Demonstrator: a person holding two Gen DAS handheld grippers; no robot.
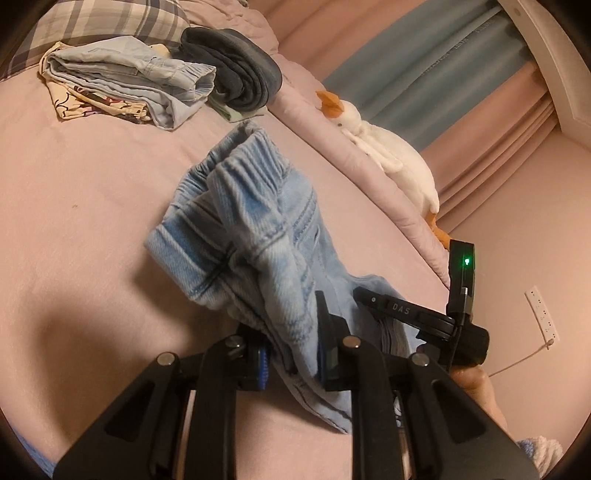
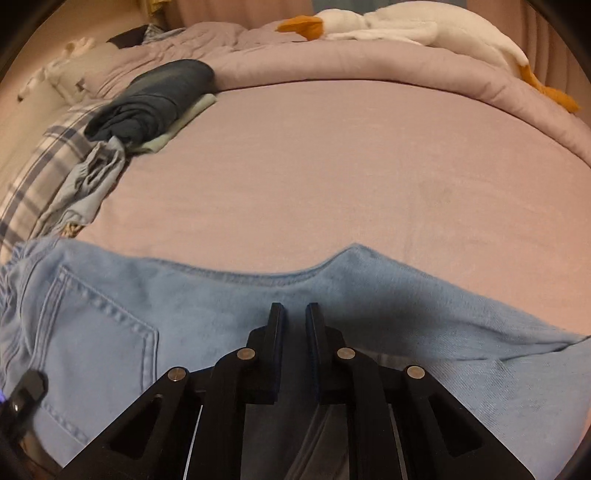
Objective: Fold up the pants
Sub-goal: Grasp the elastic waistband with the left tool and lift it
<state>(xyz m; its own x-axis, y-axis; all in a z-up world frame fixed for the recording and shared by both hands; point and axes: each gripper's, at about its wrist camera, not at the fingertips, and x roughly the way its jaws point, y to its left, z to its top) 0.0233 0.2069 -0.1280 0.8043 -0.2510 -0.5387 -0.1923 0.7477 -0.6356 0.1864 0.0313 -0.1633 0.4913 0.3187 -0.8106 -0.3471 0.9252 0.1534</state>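
Lying across the pink bed sheet (image 2: 332,166): light-blue denim pants (image 2: 110,332), back pocket up, waistband end lifted. Left gripper (image 1: 291,354): jaws clamped on bunched denim near the elastic waistband. Right gripper (image 2: 295,325): jaws nearly together with a narrow gap, over the fabric, nothing between them. Beyond: folded dark-blue garment (image 2: 155,99), folded pale-blue clothes (image 1: 129,74), plaid pillow (image 1: 110,22), plush goose (image 1: 388,147). Risk: the one-sided hold probably lets the loose leg sag and the fold go crooked.
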